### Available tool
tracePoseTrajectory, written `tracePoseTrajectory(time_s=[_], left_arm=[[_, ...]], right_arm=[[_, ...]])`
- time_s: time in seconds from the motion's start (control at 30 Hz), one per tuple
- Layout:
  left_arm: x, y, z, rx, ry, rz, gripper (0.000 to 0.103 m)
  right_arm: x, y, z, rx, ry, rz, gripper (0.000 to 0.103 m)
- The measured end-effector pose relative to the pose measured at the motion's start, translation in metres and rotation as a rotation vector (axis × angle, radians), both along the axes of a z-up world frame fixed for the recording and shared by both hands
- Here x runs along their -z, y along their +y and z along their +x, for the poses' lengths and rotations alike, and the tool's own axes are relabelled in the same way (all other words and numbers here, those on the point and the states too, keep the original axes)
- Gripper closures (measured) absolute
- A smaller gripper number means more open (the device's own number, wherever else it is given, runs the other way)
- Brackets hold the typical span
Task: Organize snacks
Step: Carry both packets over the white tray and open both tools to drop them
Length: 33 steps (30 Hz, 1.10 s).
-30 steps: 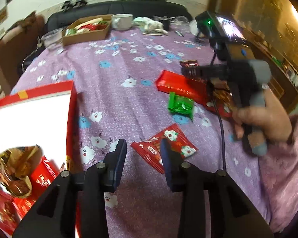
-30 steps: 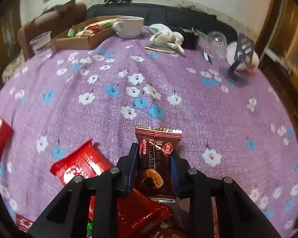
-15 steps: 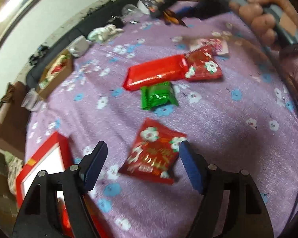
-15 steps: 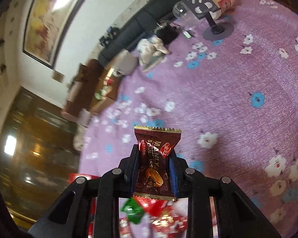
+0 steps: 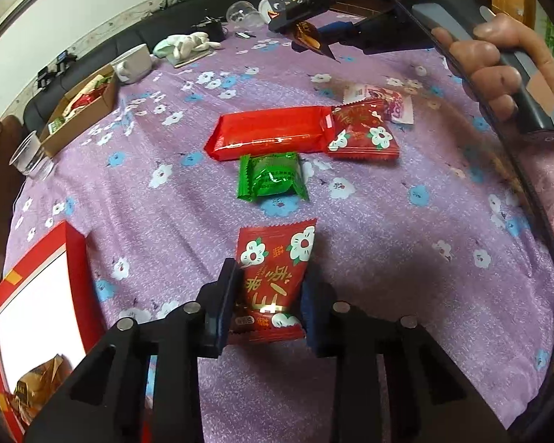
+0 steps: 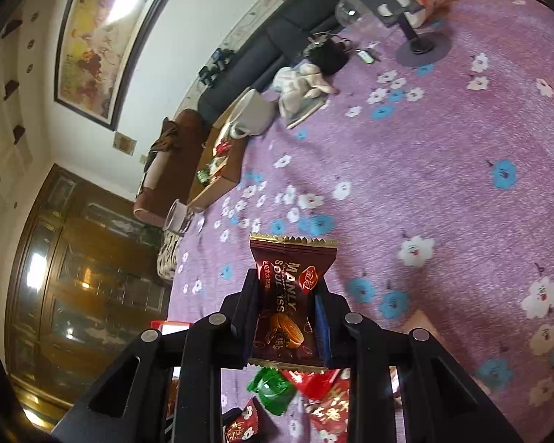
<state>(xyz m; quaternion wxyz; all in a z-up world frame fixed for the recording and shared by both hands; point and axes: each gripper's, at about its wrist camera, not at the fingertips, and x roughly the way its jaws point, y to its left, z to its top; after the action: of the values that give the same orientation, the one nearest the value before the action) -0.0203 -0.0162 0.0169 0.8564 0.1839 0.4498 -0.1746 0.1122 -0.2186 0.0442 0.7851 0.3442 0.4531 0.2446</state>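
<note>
Surface: a table under a purple cloth [image 5: 369, 258] with white and blue flowers; a dark sofa [image 5: 188, 18] and a white wall lie behind it.
Left gripper [image 5: 269, 306]: low over the cloth, fingers pressed against both sides of a red flower packet [image 5: 273, 277], which lies flat between them with its far end sticking out past the tips.
Just beyond it: a green packet [image 5: 271, 177] lies on the cloth, and touching its far edge is a long red packet [image 5: 269, 134].
Right of the long packet: a second red flower packet [image 5: 363, 133] overlaps its end, with a pink and white packet [image 5: 384, 101] partly under that.
Left of the left gripper: a red box [image 5: 75, 277] with a white inside, some wrapped snacks in its near corner.
Right gripper [image 6: 286, 317]: held above the table and rolled sideways, clamped on a brown packet [image 6: 290, 295] printed with a biscuit, the packet upright between the fingers.
Below the right gripper: the green and red packets show on the cloth.
Far side of the table: a cardboard box [image 5: 81, 114] of snacks, a white mug [image 5: 134, 64], a clear cup [image 5: 27, 153], a crumpled cloth [image 5: 183, 44] and a phone stand [image 6: 399, 3].
</note>
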Motion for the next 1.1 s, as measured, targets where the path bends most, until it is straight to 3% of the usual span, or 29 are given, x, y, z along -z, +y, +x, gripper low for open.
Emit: tracePoseTrajectory(time_s=[0.2, 0.33, 0.67, 1.1], left_arm=[[-0.015, 0.015, -0.009, -0.063, -0.036, -0.087, 0.086], [-0.018, 0.026, -0.007, -0.125, -0.042, -0.117, 0.088], [-0.02, 0.055, 0.006, -0.248, -0.007, -0.262, 0.089], [-0.054, 0.074, -0.014, -0.274, -0.151, -0.275, 0.089]], right_arm=[[-0.003, 0.019, -0.001, -0.093, -0.024, 0.085, 0.077], [-0.002, 0.037, -0.004, -0.172, -0.025, 0.155, 0.077], [0.0, 0.057, -0.008, -0.204, -0.026, 0.129, 0.076], [-0.013, 0.083, -0.022, -0.322, -0.115, 0.21, 0.075]])
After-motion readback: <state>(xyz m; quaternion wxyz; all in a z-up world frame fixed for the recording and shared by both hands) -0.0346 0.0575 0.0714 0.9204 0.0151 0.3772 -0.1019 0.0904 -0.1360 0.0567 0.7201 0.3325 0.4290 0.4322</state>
